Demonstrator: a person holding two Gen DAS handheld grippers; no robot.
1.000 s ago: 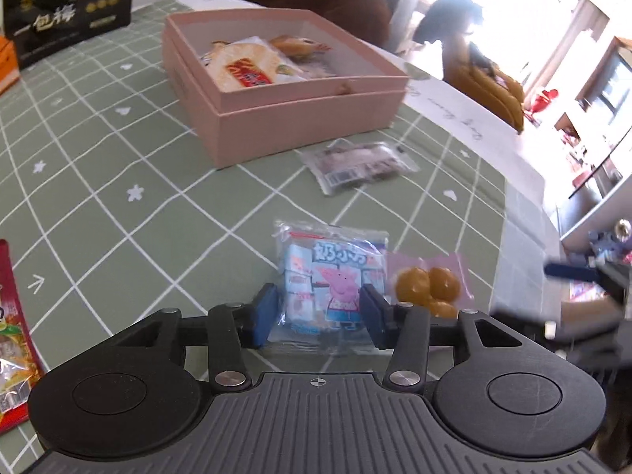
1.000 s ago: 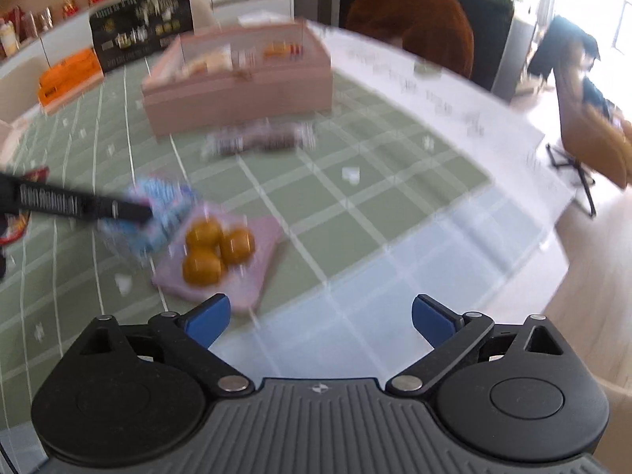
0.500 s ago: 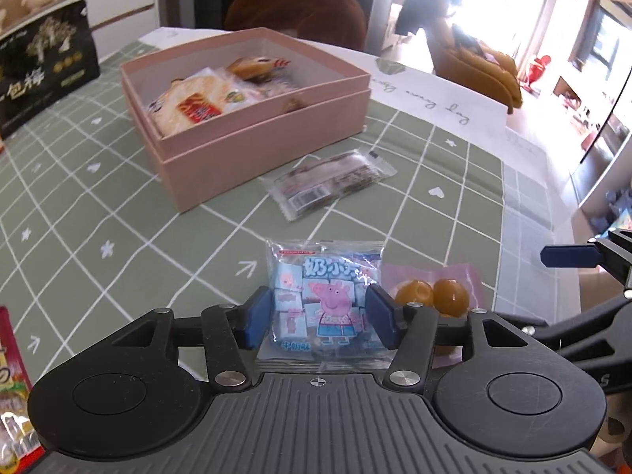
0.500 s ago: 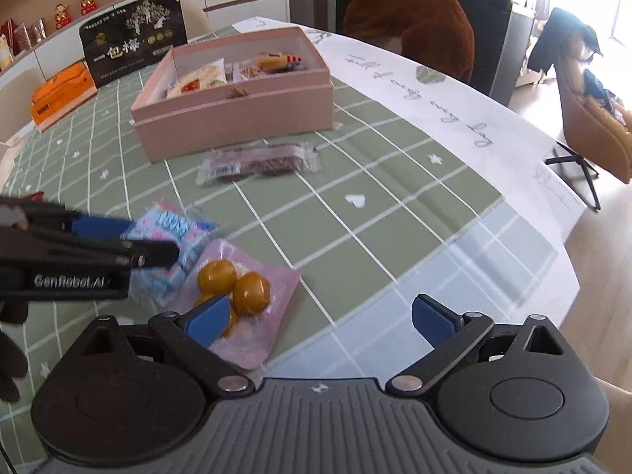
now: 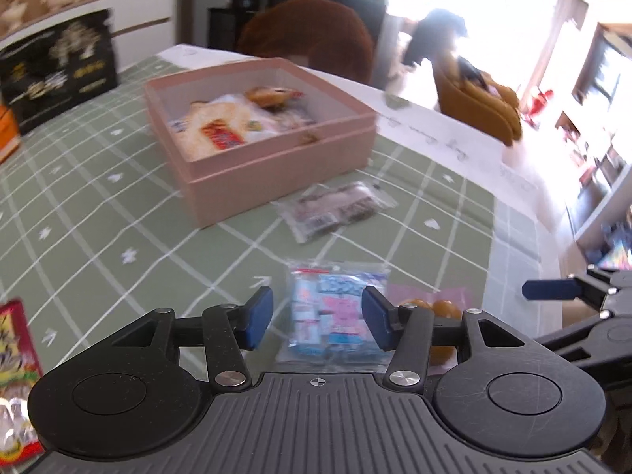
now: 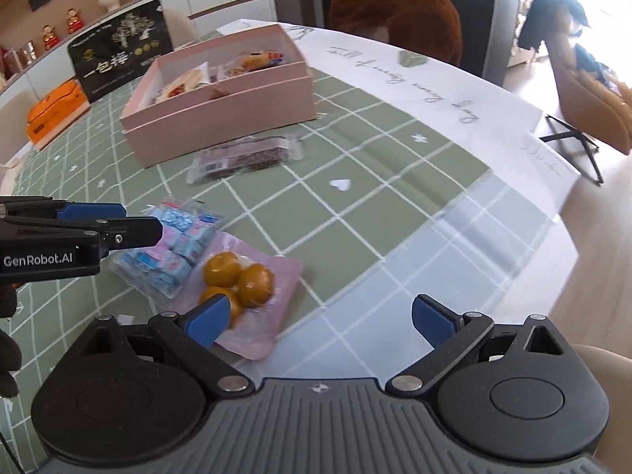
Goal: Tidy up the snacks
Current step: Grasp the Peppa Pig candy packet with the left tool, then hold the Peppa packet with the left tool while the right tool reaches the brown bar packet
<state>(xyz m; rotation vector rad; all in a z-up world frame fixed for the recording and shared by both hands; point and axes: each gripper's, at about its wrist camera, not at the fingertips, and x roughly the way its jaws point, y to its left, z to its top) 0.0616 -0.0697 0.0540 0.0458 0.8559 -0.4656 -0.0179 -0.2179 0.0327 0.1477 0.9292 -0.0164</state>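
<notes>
At the lower centre of the left wrist view, the left gripper (image 5: 317, 323) has drawn its jaws wider than a second ago and is now closing them, pads not yet touching, around the blue cartoon-printed plastic snack packet (image 5: 336, 314) lying on the green checked counter (image 5: 98, 213), so the grasp looks under way, while the right gripper (image 6: 320, 320) hangs wide open and empty.

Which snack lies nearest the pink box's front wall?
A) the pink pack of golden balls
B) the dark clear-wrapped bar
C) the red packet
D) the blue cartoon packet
B: the dark clear-wrapped bar lies just before the pink box; the other packets lie farther off.
</notes>
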